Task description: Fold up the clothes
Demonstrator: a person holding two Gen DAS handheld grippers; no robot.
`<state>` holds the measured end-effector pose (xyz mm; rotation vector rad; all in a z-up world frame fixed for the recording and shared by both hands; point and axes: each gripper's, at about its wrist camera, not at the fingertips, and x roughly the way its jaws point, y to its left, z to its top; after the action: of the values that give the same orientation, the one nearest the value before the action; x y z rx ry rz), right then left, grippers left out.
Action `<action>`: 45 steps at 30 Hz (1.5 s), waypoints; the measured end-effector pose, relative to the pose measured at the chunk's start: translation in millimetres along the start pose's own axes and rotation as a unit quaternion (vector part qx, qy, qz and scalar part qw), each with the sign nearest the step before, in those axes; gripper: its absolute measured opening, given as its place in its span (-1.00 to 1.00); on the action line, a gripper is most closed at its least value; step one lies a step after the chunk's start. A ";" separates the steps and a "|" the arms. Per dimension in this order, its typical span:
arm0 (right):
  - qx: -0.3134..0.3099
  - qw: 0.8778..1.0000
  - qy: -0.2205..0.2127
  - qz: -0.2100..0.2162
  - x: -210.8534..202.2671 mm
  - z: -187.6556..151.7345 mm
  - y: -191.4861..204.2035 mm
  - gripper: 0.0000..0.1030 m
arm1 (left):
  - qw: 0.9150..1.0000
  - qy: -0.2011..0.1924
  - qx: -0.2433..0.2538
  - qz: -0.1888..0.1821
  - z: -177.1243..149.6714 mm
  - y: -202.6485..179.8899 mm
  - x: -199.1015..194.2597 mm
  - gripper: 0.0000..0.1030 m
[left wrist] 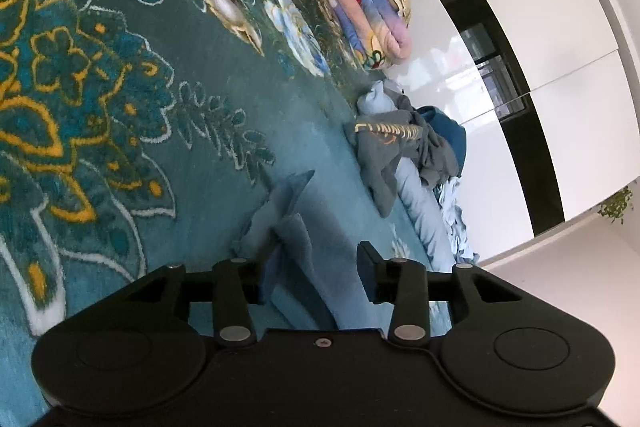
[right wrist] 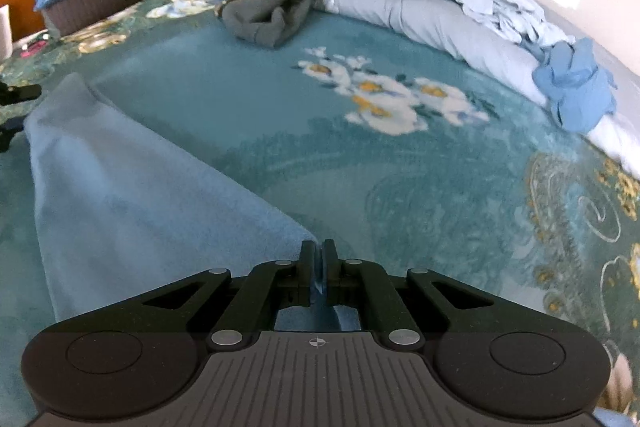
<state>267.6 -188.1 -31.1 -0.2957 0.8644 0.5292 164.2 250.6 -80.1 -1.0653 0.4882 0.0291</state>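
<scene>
Right gripper: fingers clamped on corner of pale blue fleece cloth, spread lower left of frame on teal floral bed blanket. My left gripper: fingers apart, cloth fold between, not gripped. Risk: lifting now drags one corner only, fold skews.

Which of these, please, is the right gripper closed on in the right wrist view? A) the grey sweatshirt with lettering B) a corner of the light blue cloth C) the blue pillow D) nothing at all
B: the right gripper is shut on a corner of the light blue cloth, whose edge shows between its black fingers, while the grey sweatshirt lies far off on the bed.
</scene>
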 end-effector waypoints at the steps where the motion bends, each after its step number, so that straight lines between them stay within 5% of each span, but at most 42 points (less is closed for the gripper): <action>1: 0.007 1.000 -0.004 0.001 -0.6 -0.5 -1.1 -0.92 | 1.000 -0.002 -0.003 0.000 0.2 0.5 0.0 -0.24; 5: 0.032 0.999 -0.025 0.000 -14.5 -0.1 -6.0 -0.86 | 1.000 -0.017 -0.010 0.000 -0.8 -1.4 1.3 -0.31; 7: 0.042 0.998 -0.041 -0.007 -24.7 -0.9 -8.4 -0.77 | 1.000 -0.027 -0.009 0.000 -1.9 -3.7 1.4 -1.00; 13: 0.089 0.991 -0.094 -0.019 -68.7 -18.5 -19.0 -0.66 | 0.995 -0.096 -0.003 0.010 0.5 -8.9 -19.3 -1.00; 21: 0.151 0.982 -0.103 -0.046 -101.9 -49.1 -32.8 -0.64 | 0.993 -0.090 -0.041 0.062 -1.6 10.2 -28.5 -0.99; 23: 0.164 0.980 -0.105 -0.049 -107.9 -56.3 -34.7 -0.62 | 0.994 -0.076 -0.053 0.055 -2.8 11.4 -30.9 -0.81; 25: 0.176 0.977 -0.108 -0.052 -113.6 -63.4 -35.7 -0.59 | 0.995 -0.063 -0.056 0.048 -5.4 9.9 -31.3 -0.33; 27: 0.190 0.974 -0.109 -0.055 -118.6 -70.5 -36.3 -0.58 | 0.996 -0.049 -0.054 0.043 -9.0 6.7 -30.4 -0.14; 33: 0.237 0.963 -0.115 -0.051 -135.4 -94.6 -34.5 -0.56 | 0.997 -0.025 -0.067 0.041 -16.5 -3.0 -21.5 0.19; 35: 0.245 0.961 -0.118 -0.050 -140.5 -102.5 -31.9 -0.56 | 0.996 -0.035 -0.063 0.047 -19.6 -6.6 -13.1 0.17; 38: 0.260 0.957 -0.118 -0.048 -145.1 -113.6 -28.9 -0.55 | 0.993 -0.069 -0.082 0.039 -25.0 -5.6 -3.8 -0.39; 39: 0.264 0.956 -0.118 -0.049 -146.4 -116.1 -28.7 -0.55 | 0.992 -0.077 -0.096 0.035 -26.7 -4.1 -2.9 -0.96; 42: 0.271 0.953 -0.122 -0.053 -153.9 -121.5 -30.4 -0.55 | 0.986 -0.106 -0.127 0.021 -29.3 -3.3 -9.9 -1.00; 45: 0.276 0.951 -0.126 -0.060 -160.6 -124.9 -35.7 -0.55 | 0.987 -0.125 -0.095 0.022 -26.0 -14.4 -19.6 -1.00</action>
<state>121.8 -325.6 18.5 0.2285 0.7062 0.1882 140.8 225.6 -70.5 -1.2180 0.2859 0.2503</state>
